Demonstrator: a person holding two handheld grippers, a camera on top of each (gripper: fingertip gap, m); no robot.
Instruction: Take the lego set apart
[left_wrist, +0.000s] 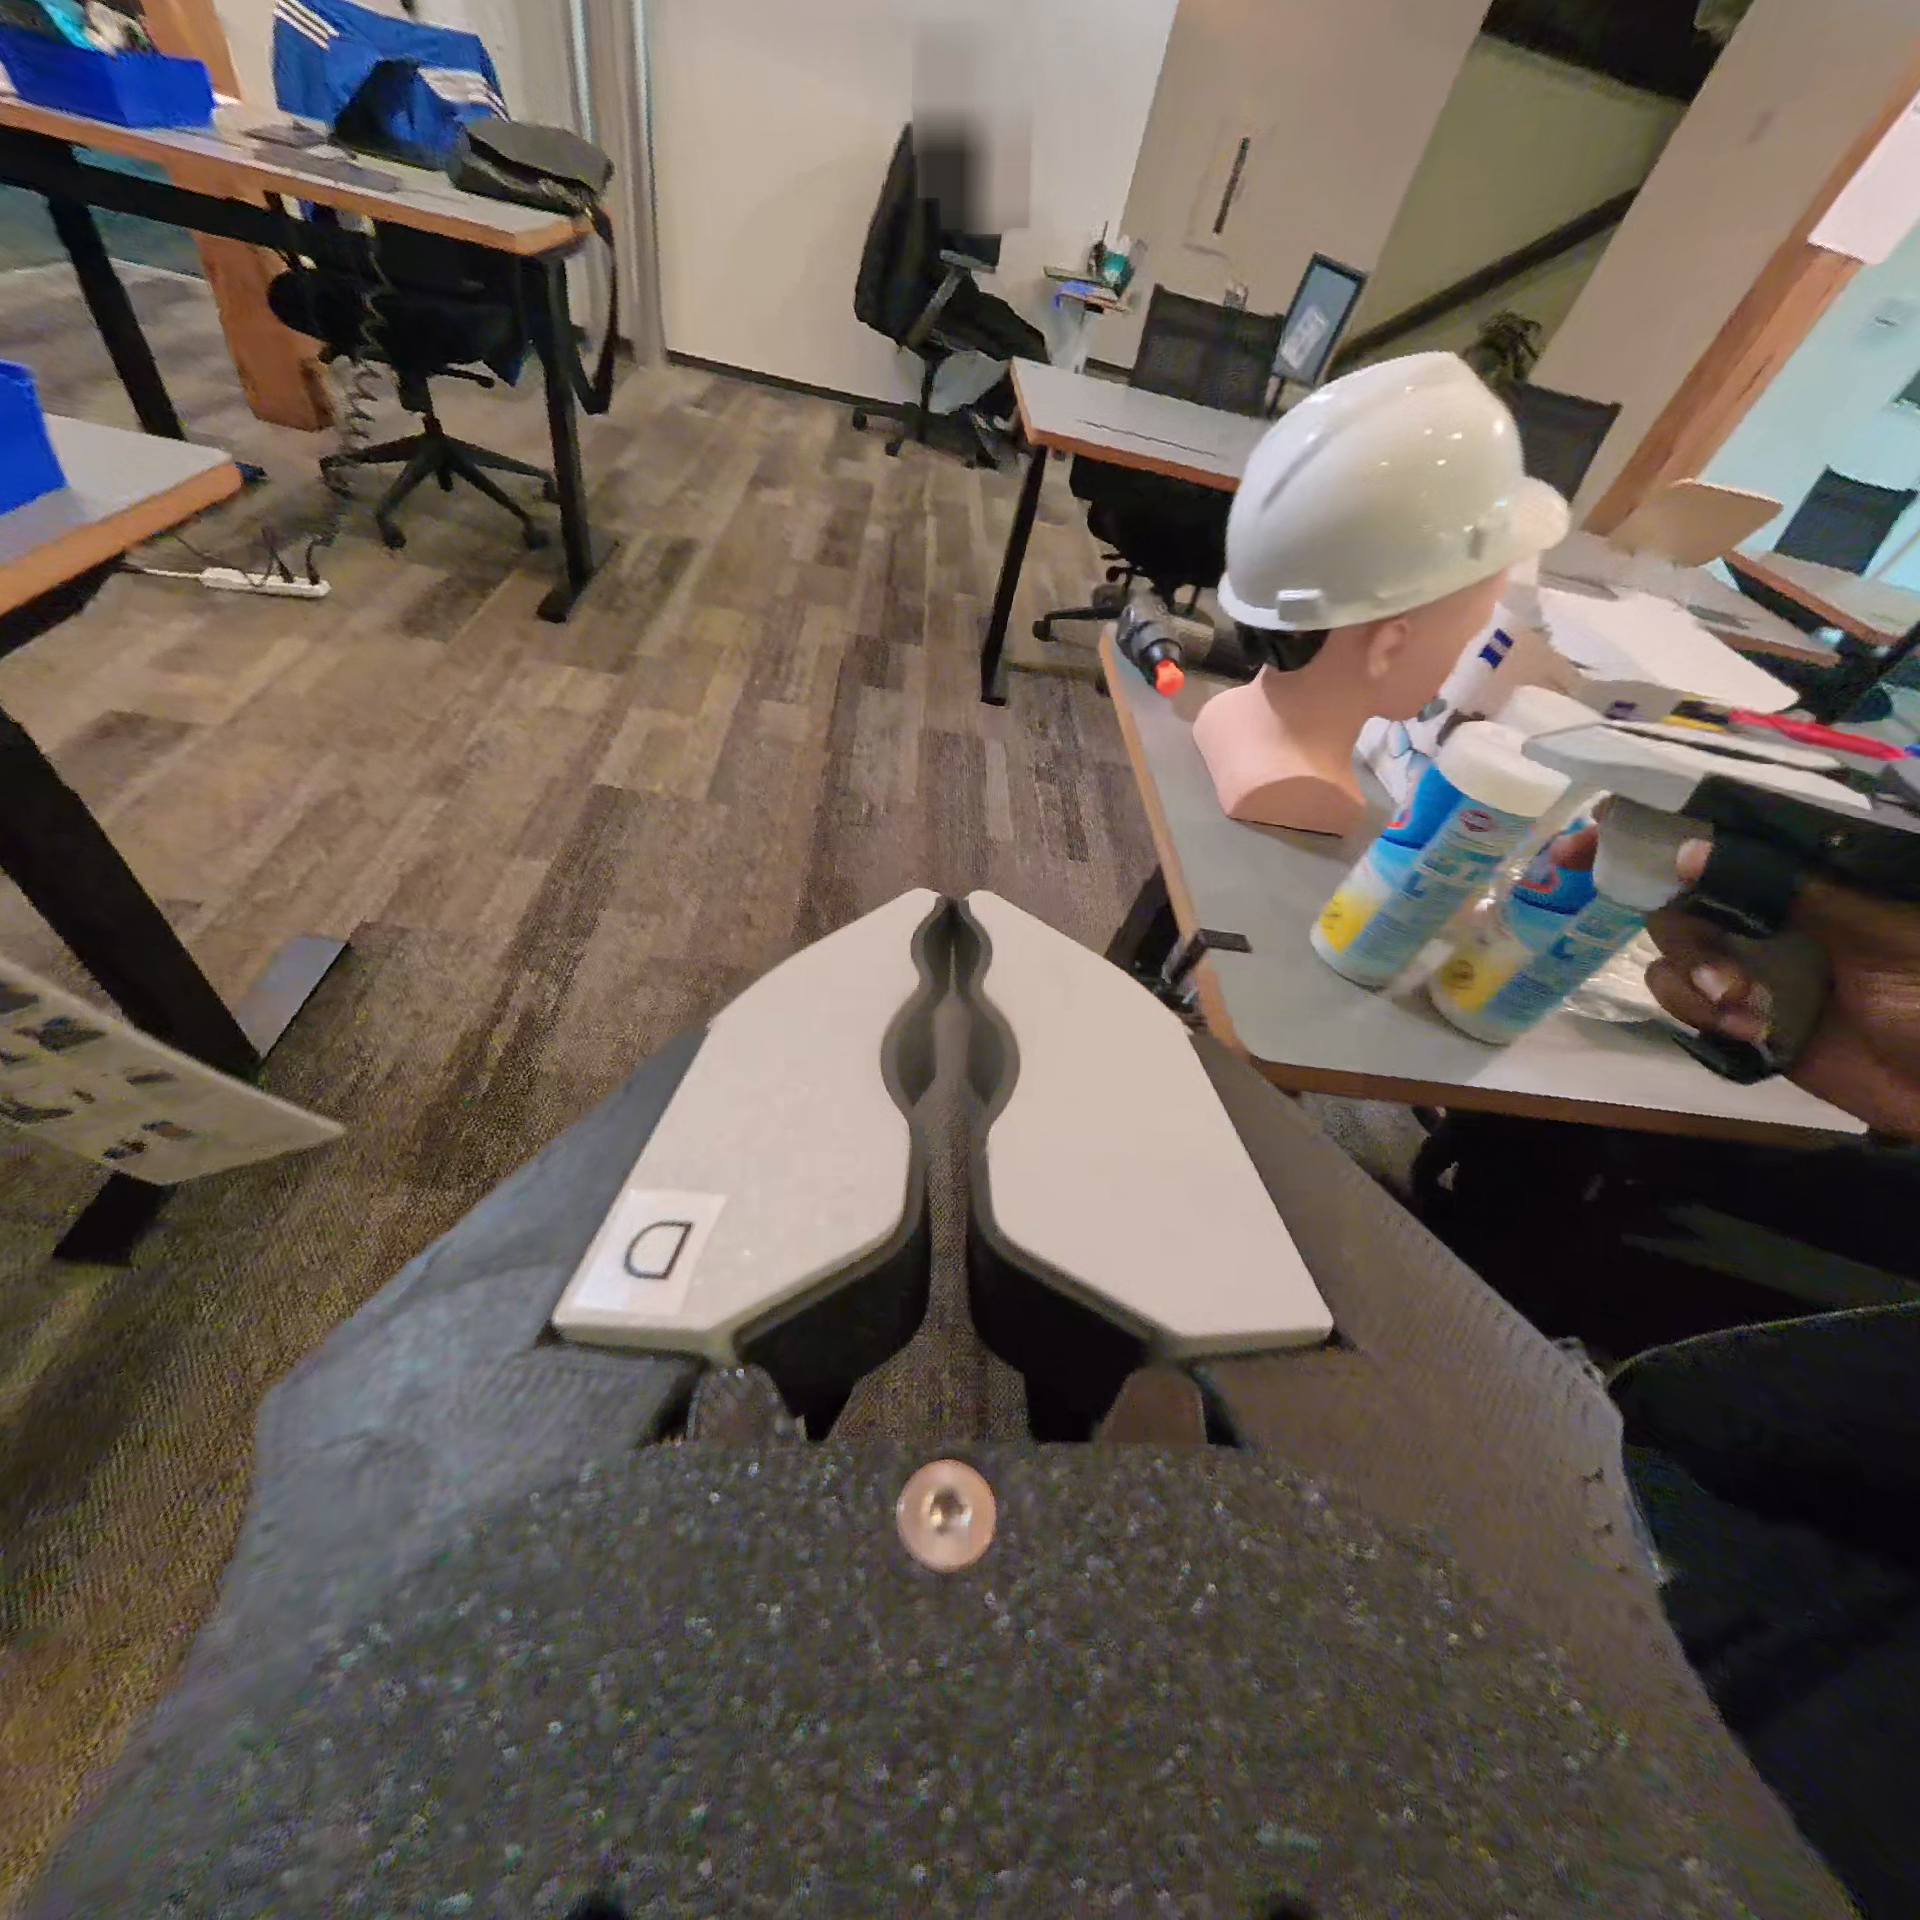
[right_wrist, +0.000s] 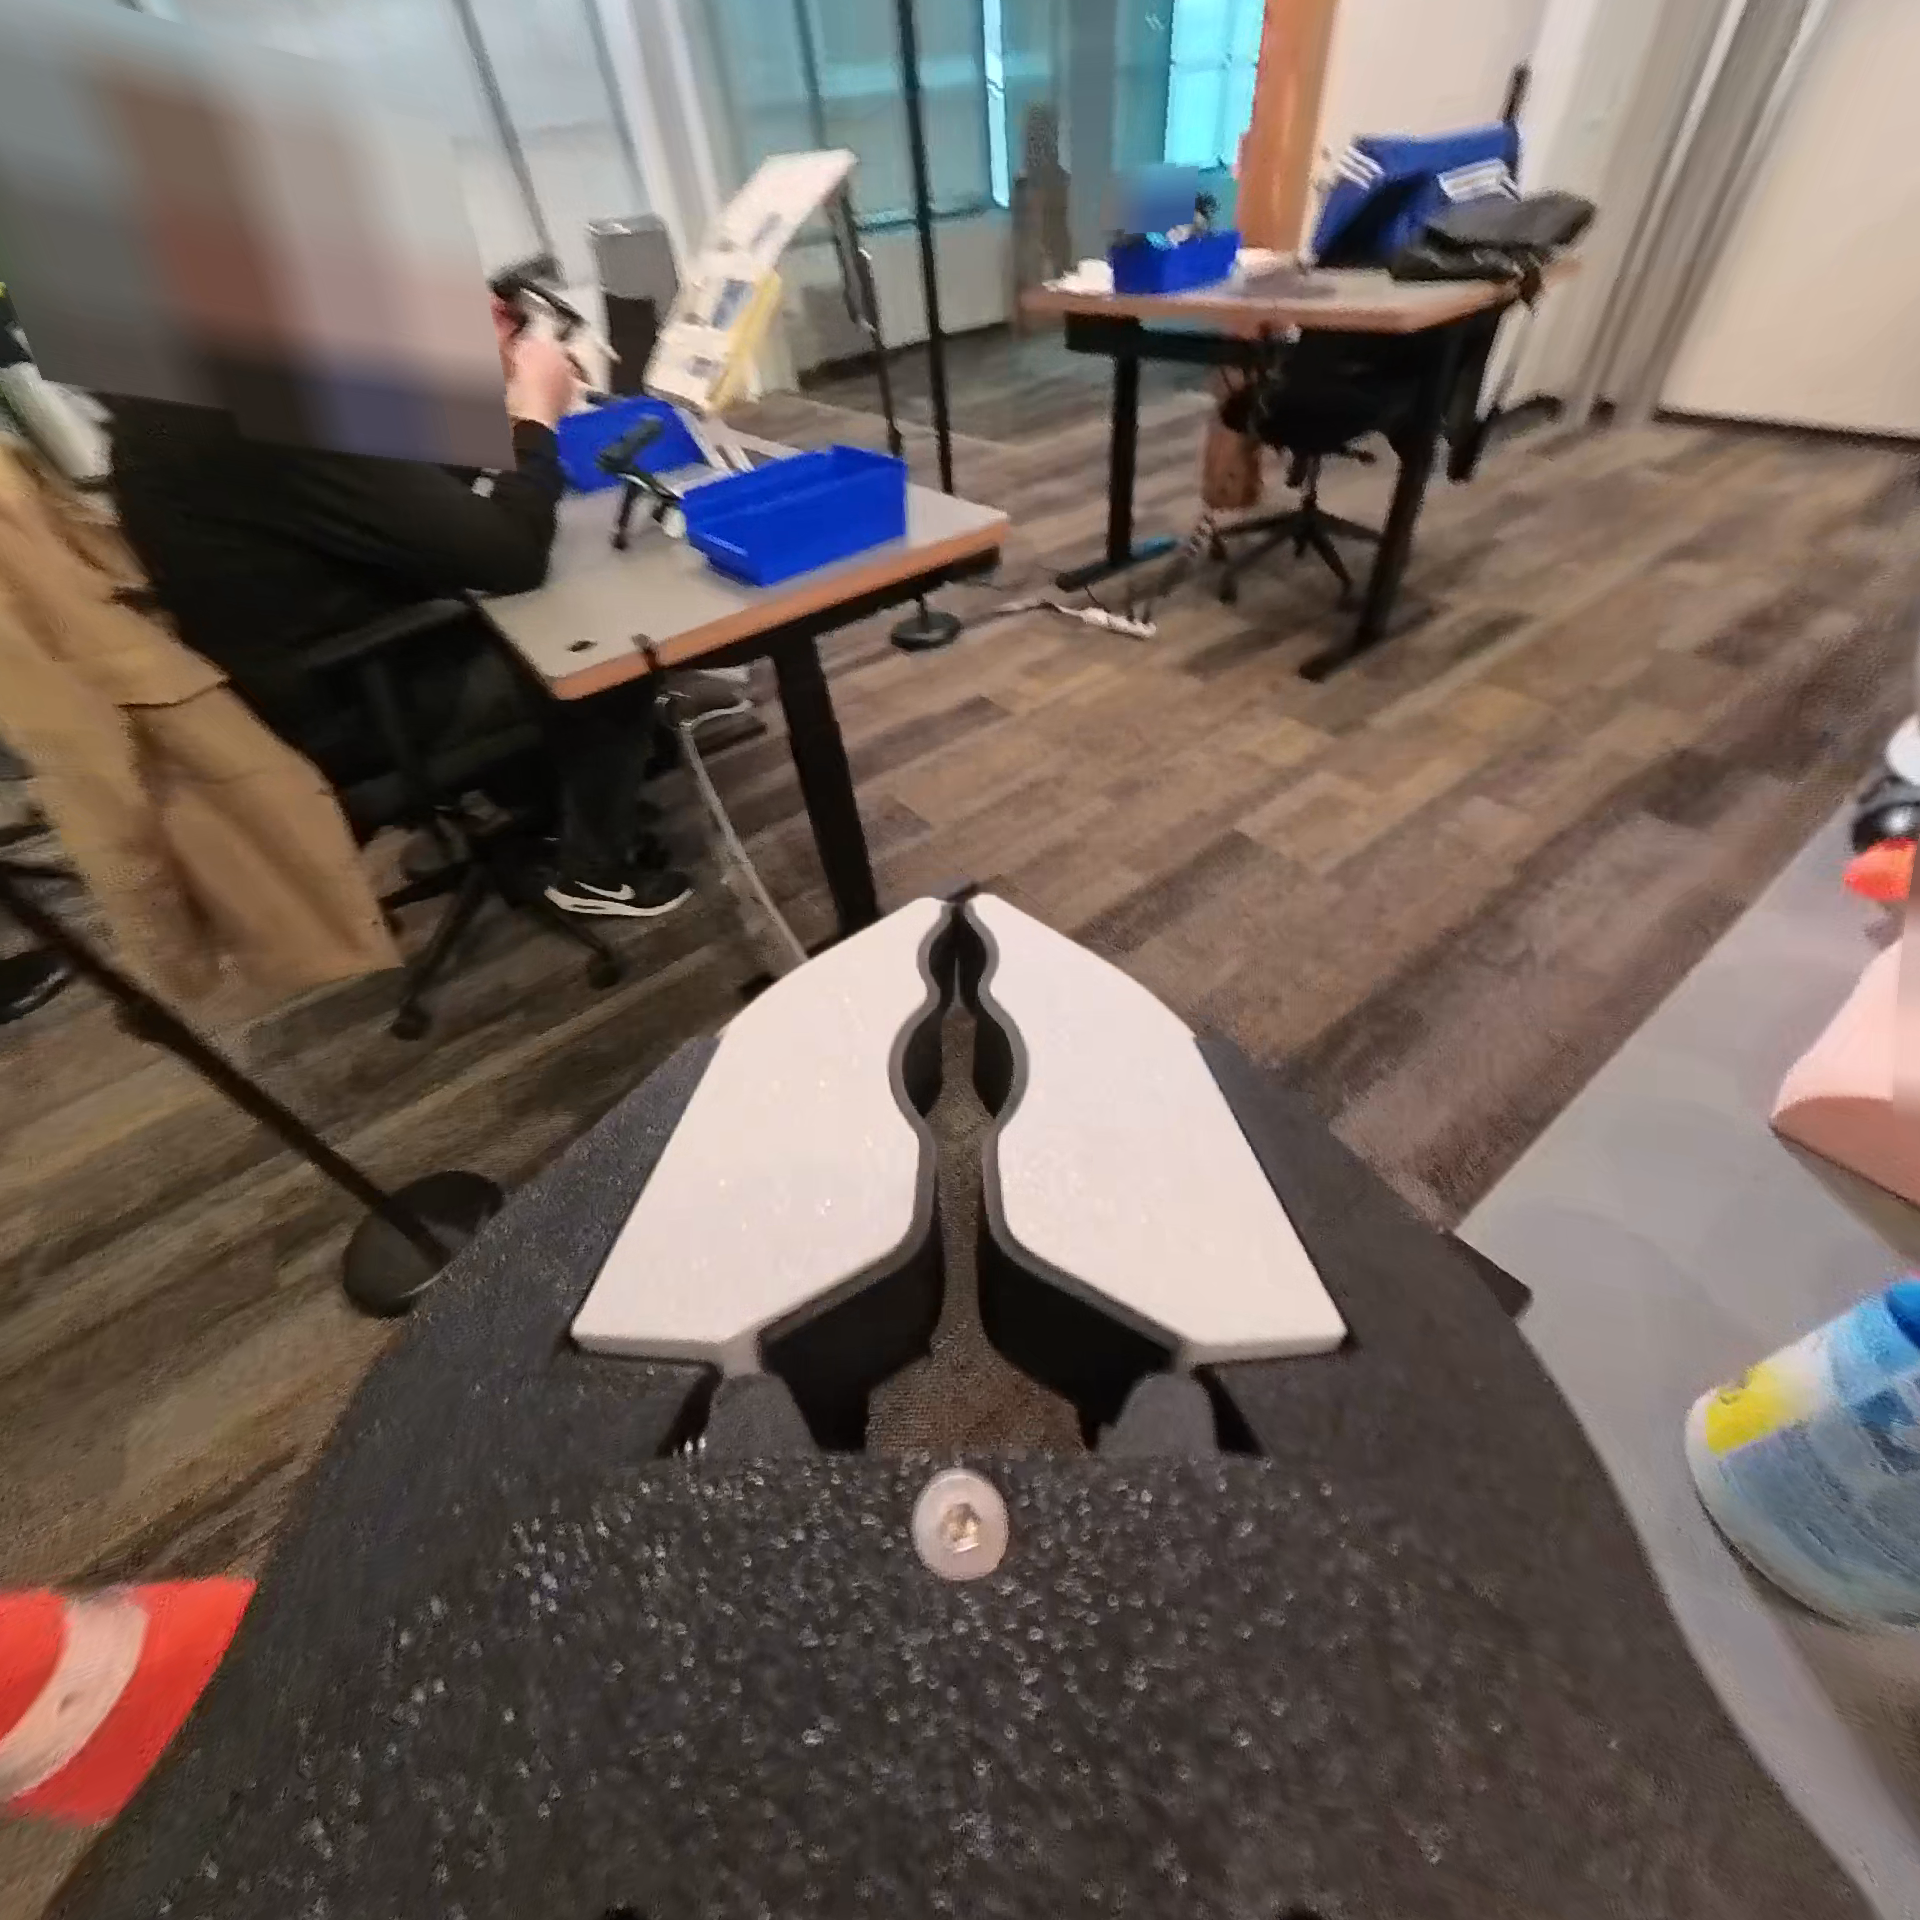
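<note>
No lego set shows in either view. My left gripper (left_wrist: 957, 906) is shut and empty, held in the air over the carpeted floor, left of a grey table (left_wrist: 1236, 883). My right gripper (right_wrist: 959, 902) is also shut and empty, pointing across the room over the floor. In the left wrist view the right gripper (left_wrist: 1704, 774) shows at the right edge, held in a hand (left_wrist: 1808, 987) above that table, near blue and white bottles (left_wrist: 1455, 873).
A mannequin head with a white hard hat (left_wrist: 1382, 499) stands on the grey table. A person in black (right_wrist: 312, 520) sits at a desk with blue bins (right_wrist: 800, 509). Office chairs (left_wrist: 436, 343), other desks (right_wrist: 1288, 301) and a stand base (right_wrist: 416, 1247) ring the floor. The gap from one gripper's tips to the other's is roughly 30 cm.
</note>
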